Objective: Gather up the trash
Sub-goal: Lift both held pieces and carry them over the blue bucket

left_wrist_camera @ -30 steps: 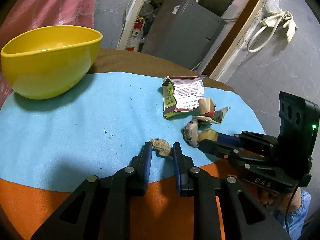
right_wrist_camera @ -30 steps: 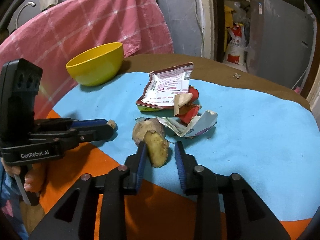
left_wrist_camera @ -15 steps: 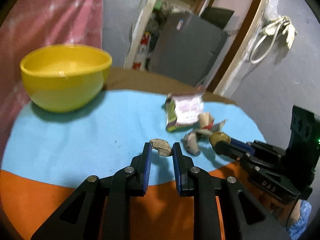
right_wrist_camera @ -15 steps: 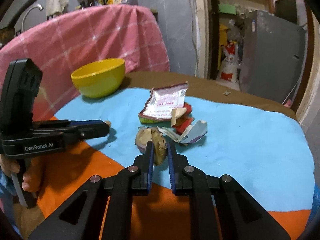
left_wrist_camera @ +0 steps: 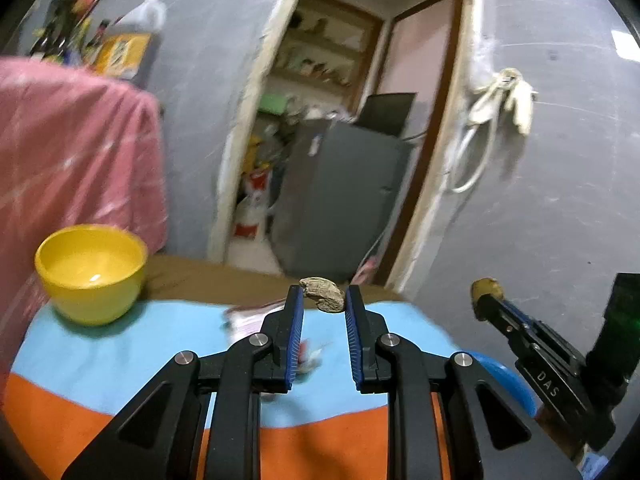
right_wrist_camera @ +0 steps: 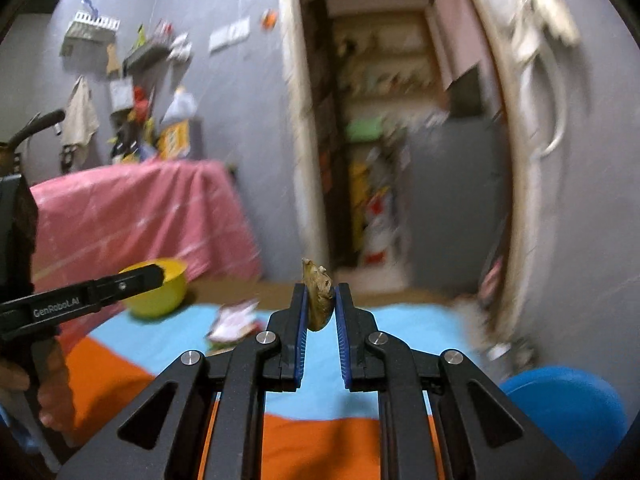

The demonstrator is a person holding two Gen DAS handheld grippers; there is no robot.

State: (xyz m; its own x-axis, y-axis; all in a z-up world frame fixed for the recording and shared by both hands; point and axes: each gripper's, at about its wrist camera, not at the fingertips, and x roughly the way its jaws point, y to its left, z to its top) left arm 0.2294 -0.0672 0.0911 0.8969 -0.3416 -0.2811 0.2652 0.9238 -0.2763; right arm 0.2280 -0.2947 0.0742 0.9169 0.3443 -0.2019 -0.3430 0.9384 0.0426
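Both scraps now lifted off the table, each hand-held gripper [left_wrist_camera: 322, 300] clamping one.

- Two grippers: the left gripper [left_wrist_camera: 322, 300] and the right gripper [right_wrist_camera: 321, 300].
- Two brownish scraps of peel, one clamped in each: the small wrinkled scrap [left_wrist_camera: 322, 294] and the larger peel piece [right_wrist_camera: 318, 298].
- One yellow bowl [left_wrist_camera: 91, 274] on the table.
- One table [left_wrist_camera: 132, 344], covered in light blue and orange.
- One cluster of torn wrappers [right_wrist_camera: 234, 322], too blurred to count singly.
- One pink checked cloth [left_wrist_camera: 76, 160].
- One blue round object [right_wrist_camera: 568, 404], low at the right.
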